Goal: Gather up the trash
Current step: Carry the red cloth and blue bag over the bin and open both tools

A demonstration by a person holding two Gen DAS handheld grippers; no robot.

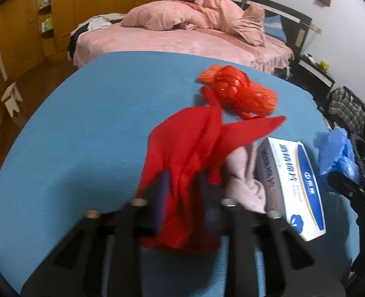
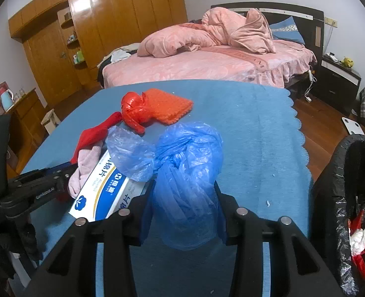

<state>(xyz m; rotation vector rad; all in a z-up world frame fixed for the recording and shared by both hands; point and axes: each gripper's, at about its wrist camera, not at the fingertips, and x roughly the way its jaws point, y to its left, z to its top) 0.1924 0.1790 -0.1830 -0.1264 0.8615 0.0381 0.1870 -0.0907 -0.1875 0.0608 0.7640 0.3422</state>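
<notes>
My left gripper (image 1: pixel 182 188) is shut on a red cloth (image 1: pixel 192 148) and lifts it above the blue table cover (image 1: pixel 83 136). A pink cloth (image 1: pixel 246 173) hangs beside it. My right gripper (image 2: pixel 183 195) is shut on a knotted blue plastic bag (image 2: pixel 187 173), which also shows in the left wrist view (image 1: pixel 335 153). A white and blue alcohol-pad box (image 1: pixel 293 185) lies between the grippers; it also shows in the right wrist view (image 2: pixel 103 193). A red plastic bag (image 2: pixel 133 111) on an orange mesh piece (image 2: pixel 167 106) lies farther back.
A black-lined trash bin (image 2: pixel 343 173) with red and white scraps inside stands at the table's right edge. A pink bed (image 2: pixel 207 61) lies behind the table, wooden wardrobes (image 2: pixel 96 24) at left. Small white crumbs dot the cover (image 2: pixel 267 203).
</notes>
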